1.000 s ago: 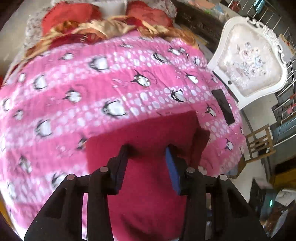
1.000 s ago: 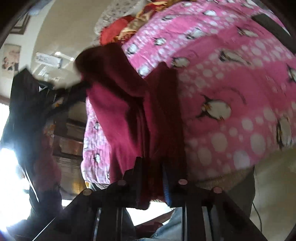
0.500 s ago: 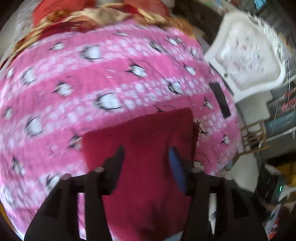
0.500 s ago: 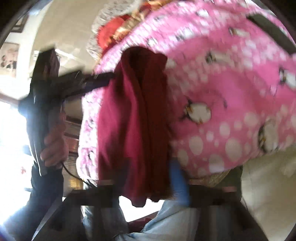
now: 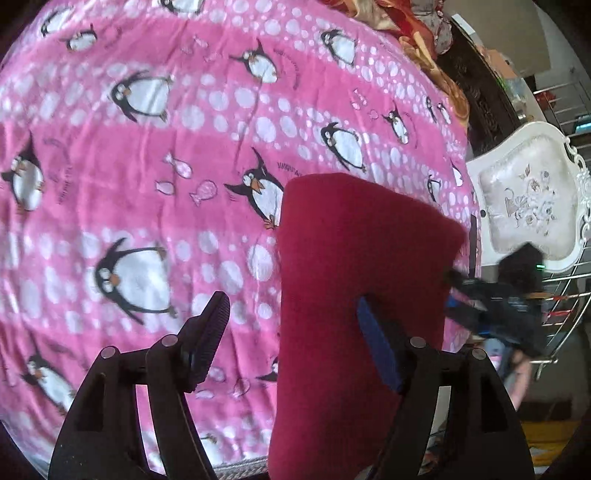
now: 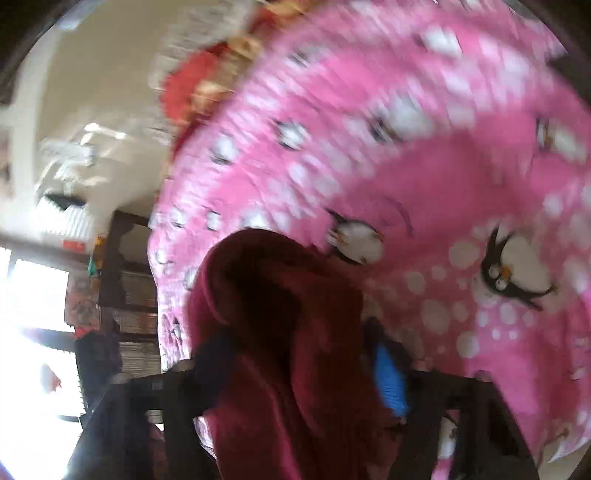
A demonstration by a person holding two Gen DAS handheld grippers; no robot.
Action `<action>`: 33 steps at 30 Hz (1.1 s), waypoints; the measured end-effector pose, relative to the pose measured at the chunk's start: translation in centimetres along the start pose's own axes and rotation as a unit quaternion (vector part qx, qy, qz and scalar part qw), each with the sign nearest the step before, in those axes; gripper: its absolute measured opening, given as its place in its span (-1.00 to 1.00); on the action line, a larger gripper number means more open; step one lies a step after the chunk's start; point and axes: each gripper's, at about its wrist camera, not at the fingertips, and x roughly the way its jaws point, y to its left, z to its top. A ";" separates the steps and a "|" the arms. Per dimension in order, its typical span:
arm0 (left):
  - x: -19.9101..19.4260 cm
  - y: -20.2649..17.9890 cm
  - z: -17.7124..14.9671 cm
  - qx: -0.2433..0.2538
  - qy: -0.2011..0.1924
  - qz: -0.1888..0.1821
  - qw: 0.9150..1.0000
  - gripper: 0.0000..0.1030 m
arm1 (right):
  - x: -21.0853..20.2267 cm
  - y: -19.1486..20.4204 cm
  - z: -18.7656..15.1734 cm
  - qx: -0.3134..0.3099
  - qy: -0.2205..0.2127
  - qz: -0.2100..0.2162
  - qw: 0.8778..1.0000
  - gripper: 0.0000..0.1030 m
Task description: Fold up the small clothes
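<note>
The left gripper (image 5: 291, 336) stands with its fingers wide apart at the bottom of the left wrist view, holding nothing: the ribbed black finger (image 5: 207, 332) hangs over bare blanket, the blue-padded one overlaps the red cloth (image 5: 354, 280). Half a second ago both fingers framed the cloth; now the cloth sits toward the lower right of the frame, lying folded on the pink penguin blanket (image 5: 155, 155) near its right edge. At the cloth's right border the right gripper (image 5: 491, 310) shows as a dark blurred shape with a blue pad. Beyond it, at the right of the frame, stands a white ornate chair (image 5: 532, 199); red and gold bedding (image 5: 413, 33) lies at the top.

In the right wrist view, which is motion-blurred, the right gripper (image 6: 299, 354) has the red cloth (image 6: 280, 332) bunched between its fingers, the blue pad (image 6: 388, 380) against the cloth's right side; whether they pinch it cannot be told. Pink blanket (image 6: 424, 166) fills the upper right, a dark wooden shelf (image 6: 122, 280) stands at the left, and the left gripper seen there earlier is gone from the frame.
</note>
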 end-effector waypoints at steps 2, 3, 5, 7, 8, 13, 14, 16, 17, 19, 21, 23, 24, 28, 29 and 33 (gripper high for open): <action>0.3 -0.2 0.2 -0.004 0.008 -0.009 1.000 0.40 | 2.1 -1.4 0.2 0.016 0.027 -0.010 0.999 0.07; 0.1 -0.4 0.3 -0.005 0.005 -0.013 1.000 0.40 | 2.3 -1.6 0.3 0.021 0.029 -0.004 0.999 0.07; -1.0 -0.5 0.5 -0.001 -0.014 -0.024 1.000 0.40 | 0.9 -1.2 0.1 0.015 0.033 0.024 0.999 0.06; -0.9 -0.5 1.0 -0.007 -0.017 -0.031 0.999 0.42 | -0.6 -1.1 -0.4 0.016 0.021 0.050 0.998 0.15; -0.4 -0.5 1.4 -0.011 -0.010 -0.034 0.999 0.44 | -1.0 -1.2 -0.6 0.020 0.018 0.058 0.998 0.23; 2.6 -0.9 2.4 -0.025 0.021 -0.057 0.998 0.25 | 0.8 -2.5 -0.7 0.035 0.046 0.070 0.996 0.15; 2.7 -0.9 2.4 -0.031 0.023 -0.067 0.997 0.14 | 1.5 -2.7 -0.7 0.038 0.053 0.075 0.995 0.07; 2.5 -1.1 2.4 -0.033 0.020 -0.061 0.997 -0.06 | 2.2 -2.6 -1.1 0.048 0.057 0.076 0.994 -0.09; 2.2 -1.2 2.3 -0.033 0.021 -0.064 0.997 -0.12 | 2.2 -2.6 -1.0 0.046 0.057 0.076 0.994 -0.18; 1.0 -1.3 2.3 -0.033 0.022 -0.087 0.995 -0.27 | 1.8 -2.5 -1.1 0.041 0.057 0.084 0.994 -0.33; -1.1 -1.4 2.8 -0.034 0.012 -0.109 0.993 -0.28 | 1.1 -1.4 -1.2 0.023 0.055 0.090 0.994 -0.39; -3.2 -1.9 3.7 -0.025 -0.009 -0.105 0.994 -0.29 | 0.2 0.3 -0.7 0.006 0.047 0.111 0.993 -0.44; -4.3 -2.1 4.6 -0.020 -0.019 -0.103 0.994 -0.29 | 0.1 1.2 -0.1 0.000 0.044 0.123 0.991 -0.45; -7.1 -2.3 8.9 -0.015 -0.042 -0.080 0.996 -0.29 | 1.5 4.9 3.7 -0.027 0.042 0.142 0.989 -0.46; -7.4 -2.2 10.2 -0.016 -0.043 -0.076 0.996 -0.29 | 2.2 5.8 5.0 -0.030 0.043 0.145 0.988 -0.46; -7.4 -1.3 15.8 -0.018 -0.052 -0.062 0.997 -0.29 | 5.1 8.2 9.8 -0.035 0.048 0.144 0.988 -0.46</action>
